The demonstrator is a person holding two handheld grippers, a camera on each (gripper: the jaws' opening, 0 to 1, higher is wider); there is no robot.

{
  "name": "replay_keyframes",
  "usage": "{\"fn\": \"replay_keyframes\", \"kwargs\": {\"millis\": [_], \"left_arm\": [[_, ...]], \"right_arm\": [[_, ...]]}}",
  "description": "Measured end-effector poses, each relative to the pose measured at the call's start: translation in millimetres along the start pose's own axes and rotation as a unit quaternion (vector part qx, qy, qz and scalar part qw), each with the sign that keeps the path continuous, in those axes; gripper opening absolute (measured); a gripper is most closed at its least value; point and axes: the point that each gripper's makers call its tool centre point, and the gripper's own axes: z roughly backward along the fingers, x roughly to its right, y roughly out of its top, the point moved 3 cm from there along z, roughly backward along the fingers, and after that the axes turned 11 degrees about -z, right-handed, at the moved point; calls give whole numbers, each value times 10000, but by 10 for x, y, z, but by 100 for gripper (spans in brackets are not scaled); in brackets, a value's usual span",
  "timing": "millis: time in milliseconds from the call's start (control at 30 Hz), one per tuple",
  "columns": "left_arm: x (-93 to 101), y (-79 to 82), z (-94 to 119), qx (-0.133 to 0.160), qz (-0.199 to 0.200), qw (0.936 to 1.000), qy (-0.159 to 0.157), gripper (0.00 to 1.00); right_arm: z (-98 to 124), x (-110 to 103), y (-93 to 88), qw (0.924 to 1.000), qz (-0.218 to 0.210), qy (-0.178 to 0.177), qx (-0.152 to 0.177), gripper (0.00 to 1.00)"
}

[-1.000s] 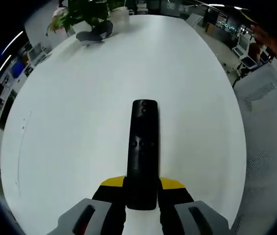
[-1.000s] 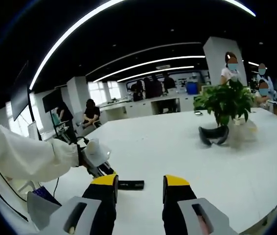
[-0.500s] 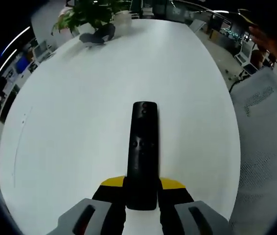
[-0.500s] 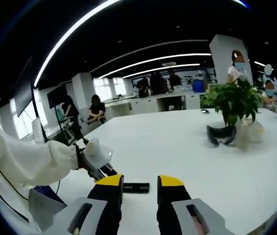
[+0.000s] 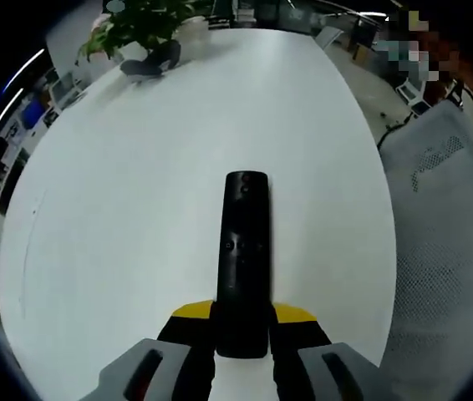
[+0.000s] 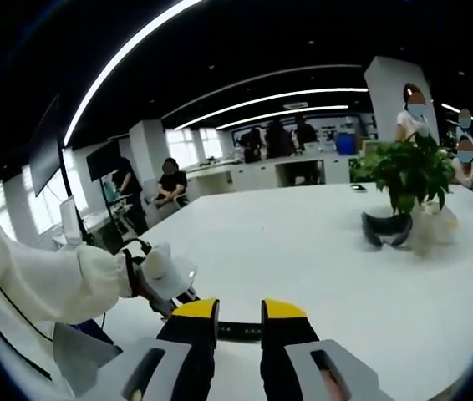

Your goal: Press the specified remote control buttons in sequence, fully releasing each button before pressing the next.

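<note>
A long black remote control (image 5: 243, 259) points away from me over the white table (image 5: 119, 217). My left gripper (image 5: 241, 322) is shut on its near end, yellow-tipped jaws on either side. In the right gripper view, the remote (image 6: 238, 331) shows as a dark bar behind the narrow gap of my right gripper (image 6: 239, 316). That gripper stands a little open with nothing between its fingers. To the left of it, a white-sleeved, gloved hand (image 6: 163, 271) holds the left gripper.
A potted plant (image 5: 140, 21) and a dark headset (image 5: 155, 60) sit at the table's far end, seen also as plant (image 6: 408, 171) and headset (image 6: 387, 227). A white mesh chair (image 5: 445, 242) stands beside the table. Several people are in the office behind.
The right gripper's jaws have drawn closer together over the second. The right view has shifted so the remote now lies behind its gap. The left gripper keeps its hold.
</note>
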Motion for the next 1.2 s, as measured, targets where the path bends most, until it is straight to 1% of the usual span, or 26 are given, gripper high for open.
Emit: {"fn": "replay_keyframes", "kwargs": {"millis": [167,267,500,600,733,833,933,1033,1200], "left_arm": [[89,9,7,-30,17,10000,-2,24],[146,11,7,-13,5,10000,-2,24],[297,30,10,17,15,10000,-25,24],[356,36,12,22,9,10000,-35,24],[415,47,12,8,10,10000,-5,24],[465,57,13,-14,40,10000,-20,24],[536,68,11,-49,11,10000,22,24],[581,73,13,-53,36,10000,13,24],[674,87,16,-71,7,10000,-2,24]], "right_arm": [[-14,-53,19,10000,53,81,-14,13],[-35,-69,12,9999,113,98,-67,11],[-79,-121,-4,9996,156,203,-138,9],[-99,-131,-12,9994,199,226,-194,7],[-127,-127,3,9990,295,231,-238,9],[-152,-124,29,9986,362,253,-290,5],[-199,-95,45,9977,483,219,-423,0],[-224,-59,78,9977,547,145,-381,0],[-295,-20,98,9972,582,208,-419,0]]}}
